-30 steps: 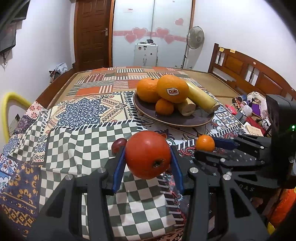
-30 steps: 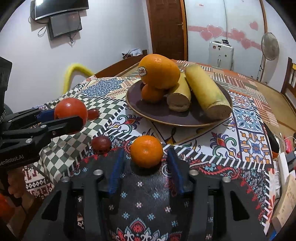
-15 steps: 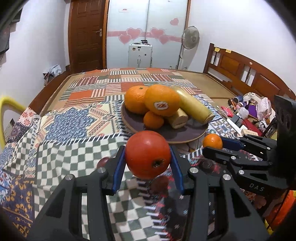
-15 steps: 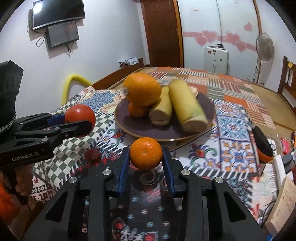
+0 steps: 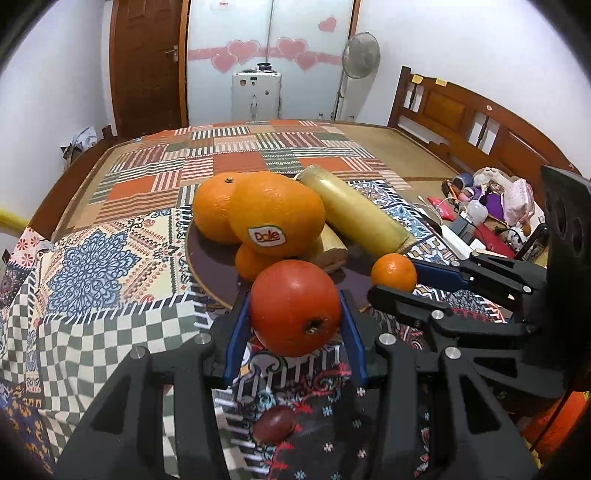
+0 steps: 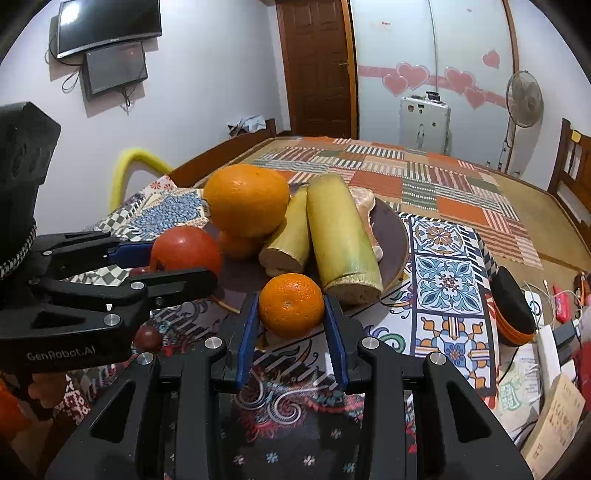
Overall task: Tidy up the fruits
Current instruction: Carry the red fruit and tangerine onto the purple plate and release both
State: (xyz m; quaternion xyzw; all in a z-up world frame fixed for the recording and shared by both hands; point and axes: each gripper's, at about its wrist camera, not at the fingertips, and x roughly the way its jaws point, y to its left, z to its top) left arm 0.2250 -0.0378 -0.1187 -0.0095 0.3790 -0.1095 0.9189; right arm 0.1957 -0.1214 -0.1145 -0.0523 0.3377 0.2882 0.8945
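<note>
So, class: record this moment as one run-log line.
left gripper: shut on red fruit | right gripper: shut on small orange | both near plate

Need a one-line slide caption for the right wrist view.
Right gripper holds a small mandarin near the loaded fruit plate.

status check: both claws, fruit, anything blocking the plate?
Left claw shut on tomato. Right claw shut on mandarin. Both at plate edge; plate crowded, near side open.

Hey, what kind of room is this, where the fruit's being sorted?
Most likely a bedroom at home: a bed with a wooden headboard under a patchwork cloth, a wall-mounted TV, a standing fan.
</note>
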